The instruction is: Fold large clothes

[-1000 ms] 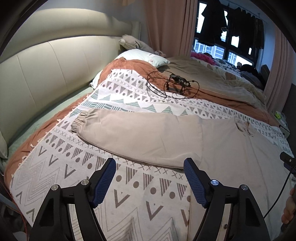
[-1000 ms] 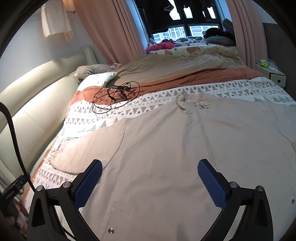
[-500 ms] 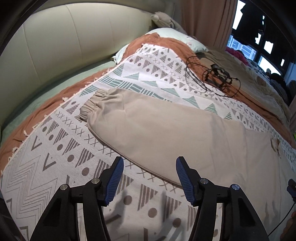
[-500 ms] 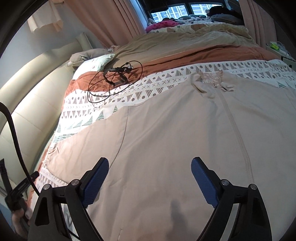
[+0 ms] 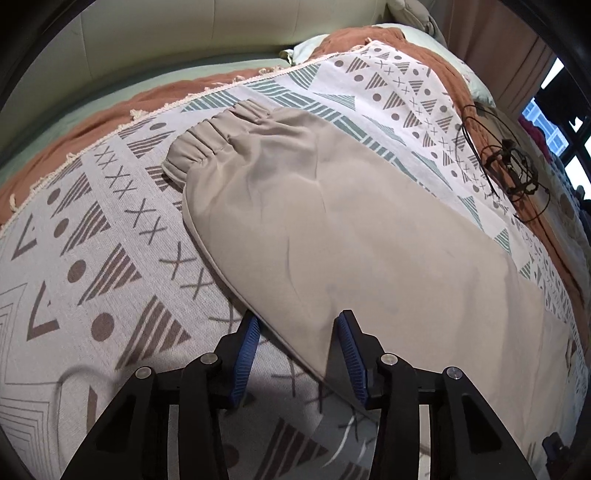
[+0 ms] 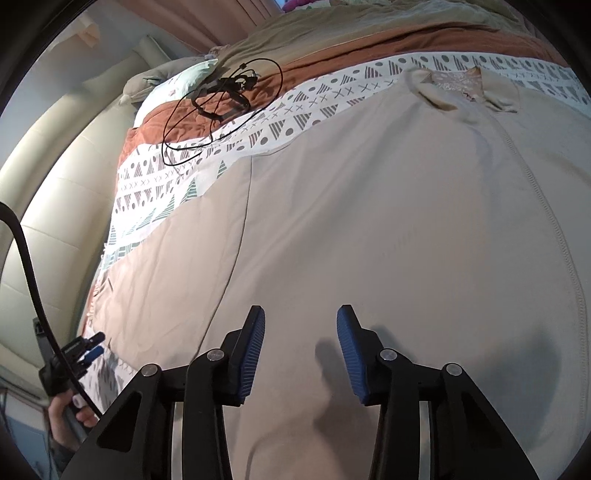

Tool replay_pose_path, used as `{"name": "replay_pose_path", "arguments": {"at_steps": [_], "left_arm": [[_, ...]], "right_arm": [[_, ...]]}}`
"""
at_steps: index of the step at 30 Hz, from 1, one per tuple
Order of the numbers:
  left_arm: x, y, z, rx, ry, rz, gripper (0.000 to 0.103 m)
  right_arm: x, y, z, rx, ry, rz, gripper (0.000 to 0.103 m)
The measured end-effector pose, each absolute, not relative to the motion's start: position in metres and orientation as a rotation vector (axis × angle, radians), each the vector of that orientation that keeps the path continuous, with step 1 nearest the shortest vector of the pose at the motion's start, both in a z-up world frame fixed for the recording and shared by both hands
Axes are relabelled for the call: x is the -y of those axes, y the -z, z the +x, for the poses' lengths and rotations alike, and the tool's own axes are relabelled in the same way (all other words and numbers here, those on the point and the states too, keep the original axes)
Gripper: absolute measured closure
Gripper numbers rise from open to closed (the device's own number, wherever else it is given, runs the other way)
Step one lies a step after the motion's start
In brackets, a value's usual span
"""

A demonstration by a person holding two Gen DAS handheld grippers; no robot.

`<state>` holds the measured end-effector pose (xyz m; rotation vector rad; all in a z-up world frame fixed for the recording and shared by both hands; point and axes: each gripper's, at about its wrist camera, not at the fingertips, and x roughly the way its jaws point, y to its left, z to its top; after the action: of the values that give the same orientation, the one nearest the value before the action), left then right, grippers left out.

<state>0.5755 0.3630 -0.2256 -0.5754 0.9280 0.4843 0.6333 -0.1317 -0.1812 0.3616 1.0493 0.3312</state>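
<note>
A large beige jacket lies flat on the bed. Its sleeve (image 5: 332,221) runs across the left wrist view and ends in a gathered cuff (image 5: 199,147). My left gripper (image 5: 299,319) straddles the sleeve's near edge. Its jaws are closing with that edge between them, and the pads stand clear of the cloth. In the right wrist view the jacket body (image 6: 369,221) fills the frame, with the collar (image 6: 461,88) and zipper (image 6: 546,203) at the far right. My right gripper (image 6: 301,312) is low over the body. Its jaws are closing over a small ridge of cloth without pinching it.
A patterned white and grey blanket (image 5: 92,258) lies under the jacket. A black coil of cable with a headset (image 6: 221,96) rests beyond the sleeve. The cream headboard (image 5: 147,29) and a pillow (image 5: 424,40) border the far side. A hand (image 6: 66,417) shows at the lower left.
Both grippers came down toward the bed and their jaws narrowed. The left one moved up to the sleeve's near edge. The right one sank close over the jacket body.
</note>
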Motion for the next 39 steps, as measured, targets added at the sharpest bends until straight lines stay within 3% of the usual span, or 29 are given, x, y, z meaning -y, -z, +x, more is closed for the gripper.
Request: {"name": "replay_pose_path", "arguments": {"at_steps": [1,4,6,7,9,24,29,39], "left_arm": [[-0.367,0.226,0.577,-0.919,-0.511,-0.576,0.077],[-0.378,0.223,0.578,-0.905,-0.531,-0.623,0.099],[-0.377,0.211,0.577,-0.878,-0.527,-0.617,0.1],[-0.374,0.201,0.576,-0.859,-0.519,-0.6,0.1],[-0.367,0.18,0.574,-0.82,-0.494,-0.567,0.1],[-0.26,0.025,0.579,-0.678,-0.253,-0.363,0.101],[-0.205,-0.008,0.579,-0.659,-0.158,-0.331,0.101],[-0.094,-0.039,0.578,-0.686,0.0,-0.275,0.101]], "right_arm": [[0.129,0.183,0.634,-1.055,-0.335,0.369,0.063],[0.124,0.193,0.636,-1.085,-0.36,0.417,0.073],[0.115,0.198,0.634,-1.097,-0.398,0.432,0.081],[0.109,0.2,0.632,-1.102,-0.434,0.443,0.09],[0.094,0.202,0.628,-1.109,-0.501,0.455,0.093],[0.026,0.239,0.614,-1.21,-0.655,0.534,0.096],[0.047,0.223,0.615,-1.242,-0.65,0.589,0.096],[0.128,0.142,0.581,-1.081,-0.562,0.588,0.096]]}}
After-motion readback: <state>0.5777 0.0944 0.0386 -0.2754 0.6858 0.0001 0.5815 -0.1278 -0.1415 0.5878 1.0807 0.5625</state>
